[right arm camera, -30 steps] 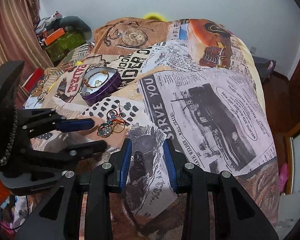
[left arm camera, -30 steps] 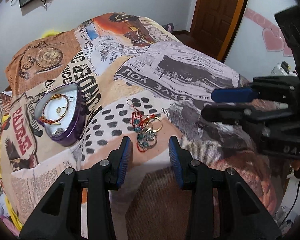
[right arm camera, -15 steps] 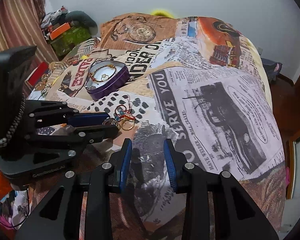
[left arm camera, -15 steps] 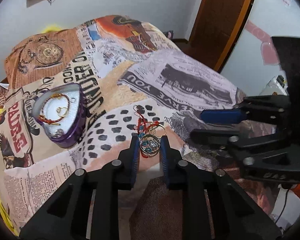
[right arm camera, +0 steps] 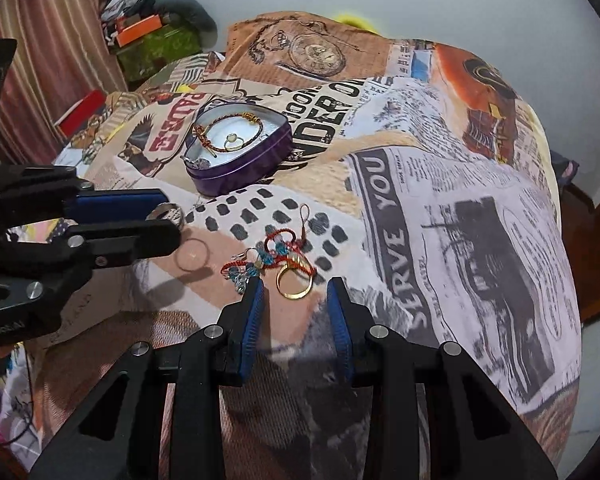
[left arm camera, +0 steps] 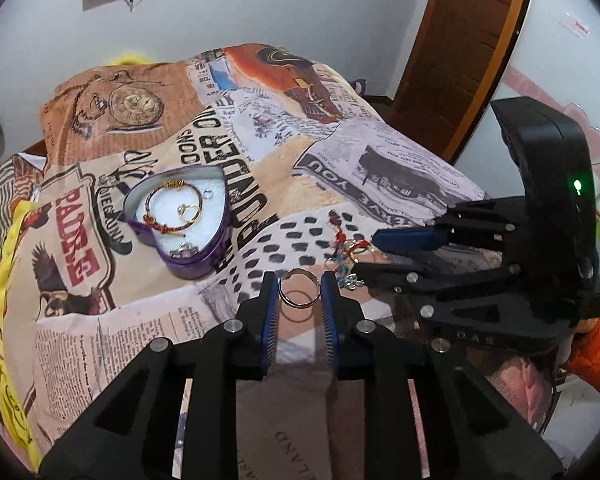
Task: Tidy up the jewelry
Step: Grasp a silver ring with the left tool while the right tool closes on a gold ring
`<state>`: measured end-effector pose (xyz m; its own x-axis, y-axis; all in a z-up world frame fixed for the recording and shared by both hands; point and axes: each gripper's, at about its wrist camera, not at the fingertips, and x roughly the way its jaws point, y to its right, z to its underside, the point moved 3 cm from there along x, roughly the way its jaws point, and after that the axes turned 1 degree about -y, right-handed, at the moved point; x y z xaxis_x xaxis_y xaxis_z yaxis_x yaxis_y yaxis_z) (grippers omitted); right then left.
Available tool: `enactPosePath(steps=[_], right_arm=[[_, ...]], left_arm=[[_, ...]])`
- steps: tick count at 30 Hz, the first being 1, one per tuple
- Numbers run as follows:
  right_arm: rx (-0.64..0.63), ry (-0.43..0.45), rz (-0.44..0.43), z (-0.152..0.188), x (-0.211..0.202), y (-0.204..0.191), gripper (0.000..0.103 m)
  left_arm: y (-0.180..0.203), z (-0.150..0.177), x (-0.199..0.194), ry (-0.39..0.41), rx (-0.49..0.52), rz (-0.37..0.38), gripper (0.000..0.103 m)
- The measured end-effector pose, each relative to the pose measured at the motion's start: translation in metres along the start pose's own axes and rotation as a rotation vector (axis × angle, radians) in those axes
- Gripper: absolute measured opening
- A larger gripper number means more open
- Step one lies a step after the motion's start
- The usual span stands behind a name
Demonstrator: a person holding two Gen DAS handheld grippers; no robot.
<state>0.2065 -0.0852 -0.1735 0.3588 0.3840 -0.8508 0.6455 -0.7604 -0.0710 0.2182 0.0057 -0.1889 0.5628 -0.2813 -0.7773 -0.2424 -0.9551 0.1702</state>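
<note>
My left gripper [left arm camera: 299, 292] is shut on a silver ring [left arm camera: 300, 289] and holds it just above the bedspread; the ring also shows in the right wrist view [right arm camera: 168, 214]. A purple heart-shaped tin [left arm camera: 188, 216] with a bracelet and a ring inside sits to the upper left; it also shows in the right wrist view [right arm camera: 240, 152]. A small pile of jewelry [right arm camera: 276, 260], with red-thread earrings and a gold ring [right arm camera: 294, 282], lies right in front of my open right gripper [right arm camera: 296, 292]. The right gripper also shows in the left wrist view [left arm camera: 384, 254].
A newspaper-print bedspread [right arm camera: 440, 200] covers the bed. Boxes and clutter [right arm camera: 148, 36] stand by a striped curtain at the far left. A wooden door [left arm camera: 472, 48] is at the far right.
My left gripper closed on the silver ring and lifted it off the pile toward the left. My right gripper moved in close to the remaining jewelry.
</note>
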Motion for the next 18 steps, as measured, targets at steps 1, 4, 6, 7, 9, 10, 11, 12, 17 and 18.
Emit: enactPosePath(steps=[1, 4, 6, 7, 9, 10, 11, 12, 17, 18], right_arm=[[-0.001, -0.001, -0.001, -0.001, 0.001, 0.000, 0.030], [0.007, -0.002, -0.013, -0.002, 0.004, 0.002, 0.024], [0.012, -0.002, -0.014, -0.002, 0.005, 0.003, 0.017], [0.014, -0.002, -0.017, -0.002, 0.004, 0.003, 0.017], [0.016, -0.001, -0.017, -0.001, 0.002, 0.002, 0.017], [0.018, -0.001, -0.017, -0.001, 0.001, 0.002, 0.017], [0.019, 0.000, -0.019, 0.000, -0.001, 0.002, 0.017], [0.020, 0.001, -0.021, 0.000, -0.002, 0.001, 0.017], [0.023, 0.008, -0.024, 0.007, -0.014, 0.001, 0.017], [0.024, 0.008, -0.024, 0.009, -0.016, 0.001, 0.017]], left_arm=[[-0.001, 0.001, 0.000, -0.001, -0.001, -0.001, 0.020], [-0.001, 0.004, 0.001, -0.002, -0.006, 0.002, 0.020], [0.000, 0.004, 0.001, -0.001, -0.007, 0.003, 0.020], [0.000, 0.004, 0.001, 0.000, -0.007, 0.004, 0.020], [0.001, 0.003, 0.000, 0.002, -0.007, 0.006, 0.020], [0.001, 0.003, -0.001, 0.004, -0.006, 0.007, 0.020], [0.002, 0.002, -0.001, 0.007, -0.005, 0.006, 0.020], [0.003, 0.002, -0.003, 0.009, -0.004, 0.006, 0.020], [0.004, 0.000, -0.008, 0.021, -0.003, 0.002, 0.020], [0.004, 0.000, -0.009, 0.024, -0.004, 0.001, 0.020]])
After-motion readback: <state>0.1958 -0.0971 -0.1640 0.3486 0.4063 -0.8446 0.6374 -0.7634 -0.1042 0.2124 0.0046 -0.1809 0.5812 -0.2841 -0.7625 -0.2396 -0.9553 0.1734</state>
